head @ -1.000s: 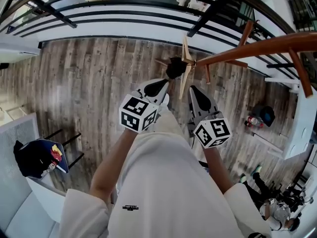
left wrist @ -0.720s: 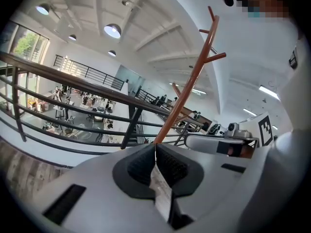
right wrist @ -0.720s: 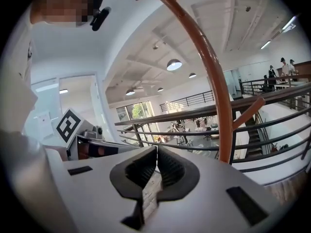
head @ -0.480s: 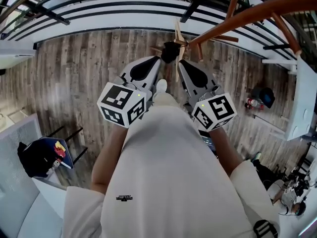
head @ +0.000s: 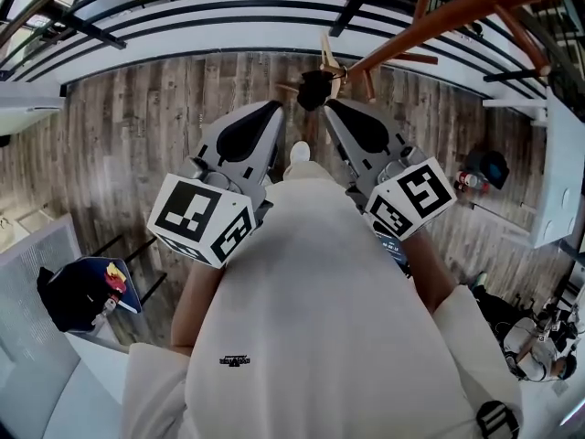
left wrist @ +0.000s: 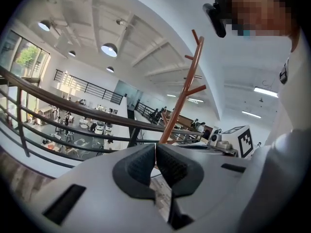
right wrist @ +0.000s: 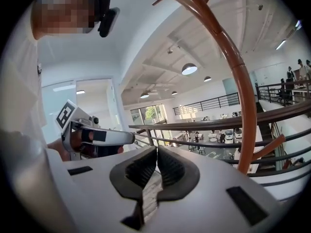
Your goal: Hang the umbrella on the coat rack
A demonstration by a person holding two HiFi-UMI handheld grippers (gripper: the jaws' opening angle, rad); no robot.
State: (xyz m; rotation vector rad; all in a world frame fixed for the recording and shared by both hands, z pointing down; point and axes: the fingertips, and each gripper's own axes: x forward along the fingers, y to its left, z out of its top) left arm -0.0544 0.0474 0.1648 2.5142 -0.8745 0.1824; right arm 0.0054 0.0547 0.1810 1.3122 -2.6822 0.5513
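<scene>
Left gripper point(head: 274, 108) and right gripper point(head: 332, 106): jaws closed, empty; coat rack point(head: 439, 15) stands upright just ahead, nearer the right; umbrella not seen.

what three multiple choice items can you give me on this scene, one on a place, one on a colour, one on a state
1. In the right gripper view, the pole of the coat rack stands
A. to the right of the jaws
B. to the left of the jaws
C. between the jaws

2. The coat rack is
A. white
B. reddish brown
C. black

3. The left gripper and the right gripper are
A. both wide open
B. both shut on an umbrella
C. both shut, with nothing between the jaws

Answers:
1 A: the pole curves up along the right side of that view.
2 B: its wood shows reddish brown in every view.
3 C: each gripper view shows its jaws together with nothing held between them.
</scene>
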